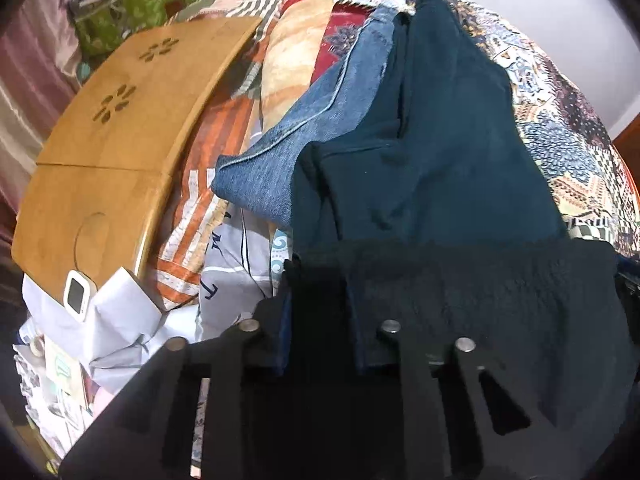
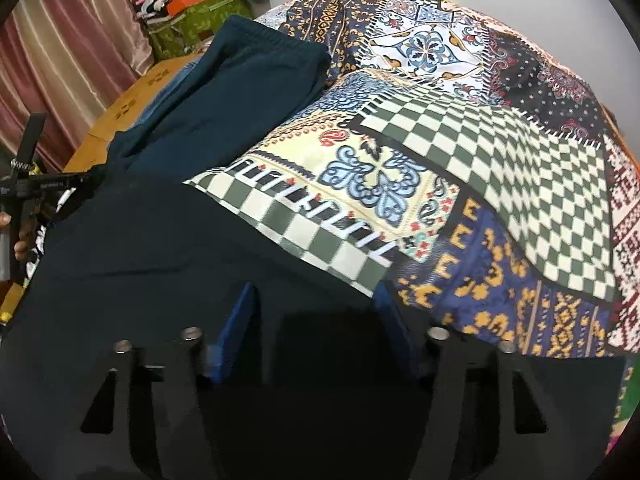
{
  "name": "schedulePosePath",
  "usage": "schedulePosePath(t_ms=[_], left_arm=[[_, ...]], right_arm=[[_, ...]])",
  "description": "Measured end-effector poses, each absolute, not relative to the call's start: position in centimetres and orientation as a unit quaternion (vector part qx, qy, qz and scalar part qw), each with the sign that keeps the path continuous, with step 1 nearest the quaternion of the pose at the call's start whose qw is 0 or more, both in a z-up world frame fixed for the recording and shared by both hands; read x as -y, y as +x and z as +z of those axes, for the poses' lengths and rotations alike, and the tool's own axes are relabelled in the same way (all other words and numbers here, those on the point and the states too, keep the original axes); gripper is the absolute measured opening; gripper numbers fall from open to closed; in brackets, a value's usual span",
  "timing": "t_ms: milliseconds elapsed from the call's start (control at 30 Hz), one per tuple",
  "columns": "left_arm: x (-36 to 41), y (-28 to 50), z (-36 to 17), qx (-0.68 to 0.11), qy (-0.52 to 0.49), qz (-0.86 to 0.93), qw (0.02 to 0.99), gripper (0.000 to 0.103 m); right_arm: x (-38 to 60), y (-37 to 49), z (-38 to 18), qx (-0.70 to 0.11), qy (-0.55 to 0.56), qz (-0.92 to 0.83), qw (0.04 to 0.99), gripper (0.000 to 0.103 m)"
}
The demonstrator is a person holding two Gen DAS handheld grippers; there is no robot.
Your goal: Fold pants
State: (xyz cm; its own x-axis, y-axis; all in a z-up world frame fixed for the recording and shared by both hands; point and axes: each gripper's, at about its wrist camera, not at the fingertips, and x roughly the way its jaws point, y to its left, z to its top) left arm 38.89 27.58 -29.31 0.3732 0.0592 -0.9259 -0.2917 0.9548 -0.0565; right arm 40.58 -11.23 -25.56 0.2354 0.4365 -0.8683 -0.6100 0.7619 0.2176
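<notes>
Dark teal pants (image 1: 440,140) lie stretched across a patterned bedspread (image 1: 560,128), waistband at the far end (image 2: 264,36). My left gripper (image 1: 320,312) is shut on the near end of the pants, and dark fabric drapes over its fingers. My right gripper (image 2: 316,312) has its blue pads (image 2: 236,332) apart, with the near pants fabric (image 2: 160,248) lying between them; whether it grips is unclear. The left gripper also shows at the left edge of the right wrist view (image 2: 36,188).
Folded blue jeans (image 1: 312,120) lie beside the pants on the left. A wooden lap table (image 1: 120,140) stands further left, with a small white device (image 1: 76,296) and white paper (image 1: 120,320). A green bag (image 2: 192,20) and curtains (image 2: 60,60) are behind.
</notes>
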Motion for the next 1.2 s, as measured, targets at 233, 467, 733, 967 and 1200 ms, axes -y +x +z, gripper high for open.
schedulePosePath(t_ms=[233, 467, 733, 967, 1200], left_arm=[[-26.2, 39.1, -26.6, -0.523, -0.081, 0.133, 0.838, 0.009], [-25.9, 39.3, -20.3, -0.464, -0.076, 0.135, 0.872, 0.009], [-24.6, 35.9, -15.7, -0.425, -0.081, 0.113, 0.895, 0.009], [-24.7, 29.4, -14.0, -0.413, -0.1, 0.098, 0.9, 0.009], [-24.5, 23.7, -13.8, -0.418, -0.096, 0.097, 0.898, 0.009]], right_arm=[[10.3, 40.1, -25.5, -0.516, -0.094, 0.326, 0.786, 0.009], [12.1, 40.0, -19.8, -0.45, -0.072, 0.292, 0.841, 0.005], [13.4, 36.9, -14.9, -0.409, -0.079, 0.295, 0.86, 0.005], [14.4, 31.2, -14.1, -0.399, -0.086, 0.305, 0.86, 0.005], [14.6, 24.7, -13.6, -0.394, -0.091, 0.322, 0.856, 0.005]])
